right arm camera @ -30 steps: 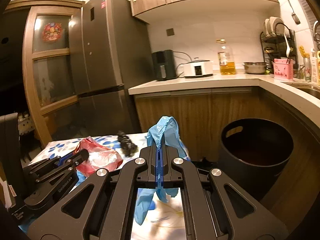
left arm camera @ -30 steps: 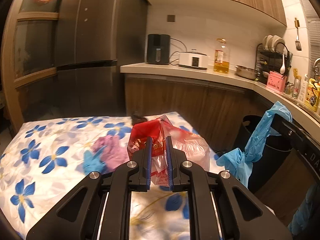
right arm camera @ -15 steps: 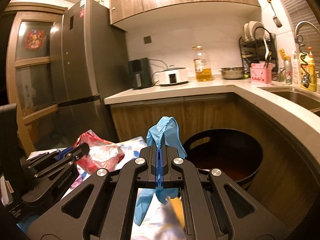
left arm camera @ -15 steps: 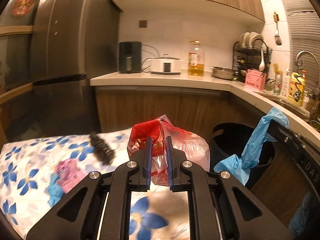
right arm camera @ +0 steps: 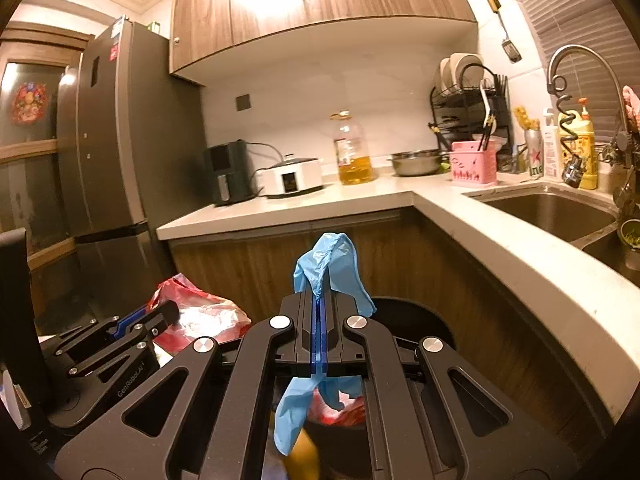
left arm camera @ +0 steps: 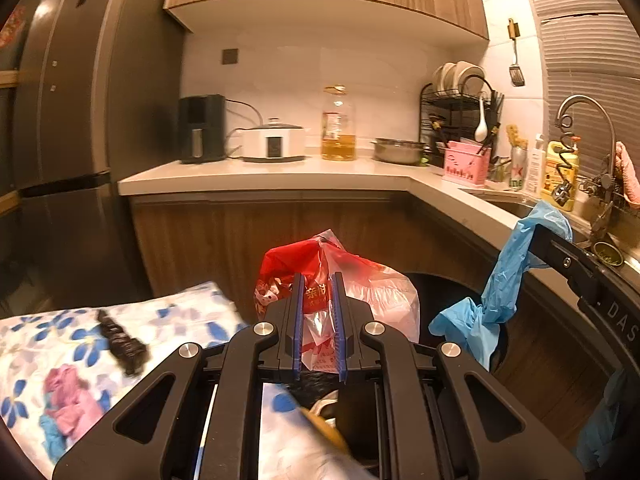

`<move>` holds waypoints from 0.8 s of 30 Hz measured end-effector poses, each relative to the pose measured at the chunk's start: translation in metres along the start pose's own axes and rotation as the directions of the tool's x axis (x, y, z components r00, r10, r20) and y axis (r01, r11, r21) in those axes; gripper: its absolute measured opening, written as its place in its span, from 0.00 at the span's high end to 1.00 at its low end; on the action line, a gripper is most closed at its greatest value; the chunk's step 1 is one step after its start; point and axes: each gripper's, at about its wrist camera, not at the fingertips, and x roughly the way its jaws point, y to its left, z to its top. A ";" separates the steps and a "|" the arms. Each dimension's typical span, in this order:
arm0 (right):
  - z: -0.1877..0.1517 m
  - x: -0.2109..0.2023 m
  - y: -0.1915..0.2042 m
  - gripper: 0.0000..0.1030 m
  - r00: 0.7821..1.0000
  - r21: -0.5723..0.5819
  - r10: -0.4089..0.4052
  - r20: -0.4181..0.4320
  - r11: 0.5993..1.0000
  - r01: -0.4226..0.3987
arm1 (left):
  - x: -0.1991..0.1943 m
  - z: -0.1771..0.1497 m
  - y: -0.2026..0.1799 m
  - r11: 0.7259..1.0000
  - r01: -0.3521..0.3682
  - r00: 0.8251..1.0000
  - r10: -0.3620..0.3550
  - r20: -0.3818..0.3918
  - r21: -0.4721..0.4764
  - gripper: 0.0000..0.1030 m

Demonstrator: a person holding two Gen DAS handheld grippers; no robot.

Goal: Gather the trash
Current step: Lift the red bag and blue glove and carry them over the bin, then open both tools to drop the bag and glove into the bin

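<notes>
My left jaws clamp a red plastic bag (left arm camera: 336, 280), my right a blue glove (right arm camera: 328, 268), black bin (right arm camera: 416, 332) just ahead below the kitchen counter (right arm camera: 460, 216), floral cloth (left arm camera: 60, 332) left.

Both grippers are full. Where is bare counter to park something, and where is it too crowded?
Bare counter lies in front of the cooker and oil bottle, out to the front edge. The corner by the pink caddy, dish rack and sink is crowded.
</notes>
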 end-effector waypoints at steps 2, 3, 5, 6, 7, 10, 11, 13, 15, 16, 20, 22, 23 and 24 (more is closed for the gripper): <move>0.001 0.005 -0.006 0.99 1.000 -0.001 -0.011 -0.001 1.000 0.011 | 0.008 0.003 -0.007 1.000 0.016 1.000 -0.016 0.003 0.007 0.88; 0.002 0.009 -0.009 0.99 1.000 -0.003 -0.016 -0.003 1.000 0.016 | 0.011 0.005 -0.011 1.000 0.022 1.000 -0.022 0.003 0.008 0.88; 0.002 0.016 -0.016 0.99 1.000 0.001 -0.023 -0.009 1.000 0.023 | 0.021 0.007 -0.020 0.999 0.043 0.999 -0.043 0.002 0.015 0.88; 0.002 0.019 -0.018 0.99 1.000 0.002 -0.024 -0.012 1.000 0.025 | 0.024 0.008 -0.023 0.999 0.047 0.999 -0.047 0.002 0.018 0.88; 0.001 0.023 -0.021 0.99 0.999 0.001 -0.029 -0.019 1.000 0.029 | 0.029 0.008 -0.028 0.998 0.057 0.998 -0.057 0.000 0.023 0.88; -0.001 0.030 -0.026 0.99 0.999 -0.001 -0.033 -0.028 0.999 0.033 | 0.039 0.009 -0.036 0.997 0.077 0.997 -0.077 -0.007 0.028 0.88; -0.001 0.033 -0.029 0.99 0.999 0.000 -0.035 -0.031 0.999 0.035 | 0.042 0.009 -0.038 0.996 0.084 0.996 -0.084 -0.009 0.029 0.88; -0.001 0.037 -0.032 0.99 0.999 0.004 -0.034 -0.038 0.999 0.034 | 0.048 0.009 -0.042 0.995 0.095 0.995 -0.095 -0.014 0.032 0.87; -0.002 0.042 -0.036 0.99 0.998 0.010 -0.034 -0.047 0.999 0.034 | 0.056 0.009 -0.048 0.993 0.112 0.993 -0.111 -0.025 0.039 0.87; -0.003 0.045 -0.038 0.99 0.998 0.012 -0.034 -0.053 0.999 0.035 | 0.059 0.008 -0.050 0.993 0.112 0.993 -0.111 -0.028 0.045 0.87; -0.004 0.051 -0.045 0.98 0.997 0.019 -0.038 -0.062 0.999 0.039 | 0.068 0.005 -0.054 0.992 0.119 0.992 -0.117 -0.043 0.052 0.85; -0.005 0.053 -0.048 0.98 0.997 0.026 -0.035 -0.069 0.999 0.037 | 0.072 0.004 -0.054 0.992 0.121 0.992 -0.118 -0.054 0.046 0.82; -0.006 0.054 -0.049 0.98 0.997 0.027 -0.035 -0.071 0.999 0.037 | 0.074 0.004 -0.055 0.992 0.122 0.991 -0.119 -0.059 0.045 0.82; -0.007 0.055 -0.049 0.98 0.997 0.026 -0.034 -0.075 0.999 0.036 | 0.076 0.003 -0.055 0.991 0.125 0.990 -0.122 -0.065 0.046 0.82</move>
